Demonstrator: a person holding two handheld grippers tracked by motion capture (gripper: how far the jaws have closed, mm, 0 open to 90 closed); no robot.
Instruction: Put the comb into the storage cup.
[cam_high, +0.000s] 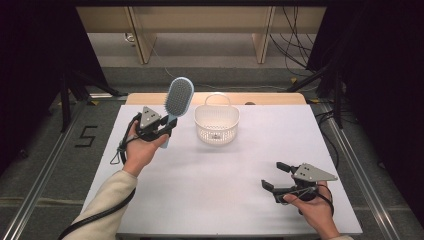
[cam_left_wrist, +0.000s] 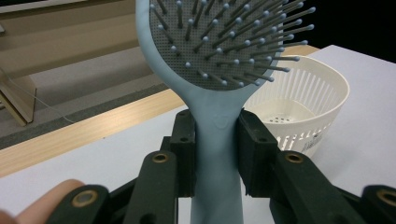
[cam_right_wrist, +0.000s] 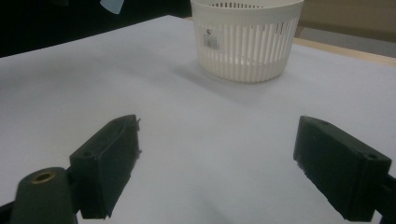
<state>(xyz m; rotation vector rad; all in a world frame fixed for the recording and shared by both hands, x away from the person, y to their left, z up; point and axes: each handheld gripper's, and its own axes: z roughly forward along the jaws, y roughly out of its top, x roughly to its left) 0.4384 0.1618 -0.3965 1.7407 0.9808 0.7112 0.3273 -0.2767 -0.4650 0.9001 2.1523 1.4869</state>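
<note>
Black plastic, two jaws set wide apart with nothing between them: the right gripper (cam_high: 274, 176), held in the person's right hand (cam_high: 314, 210) low over the near right part of the table (cam_high: 240, 200), its grey three-cornered plate on top; the right gripper view shows only bare white tabletop between and beyond its jaws. White covering over the whole working surface, a strip of pale wood showing along the far edge. Cream sleeve (cam_high: 107, 200) and left hand (cam_high: 139, 150), entering from the near left and carrying the left gripper (cam_high: 167, 127) above the left part of the table, a black cable trailing back along the forearm. Pale blue hairbrush (cam_high: 177, 102), clamped by its handle between the left gripper's closed jaws, raised off the table, standing roughly upright with the head above the jaws; the dark grey bristle pad, set with blue-tipped pins, faces the left gripper's camera. White slotted basket (cam_high: 216, 125), round, with a thin hoop handle at its far rim, standing upright on the table at mid-depth, just to the right of the held hairbrush and apart from it; a small barcode label on its near wall; its inside holds nothing.
</note>
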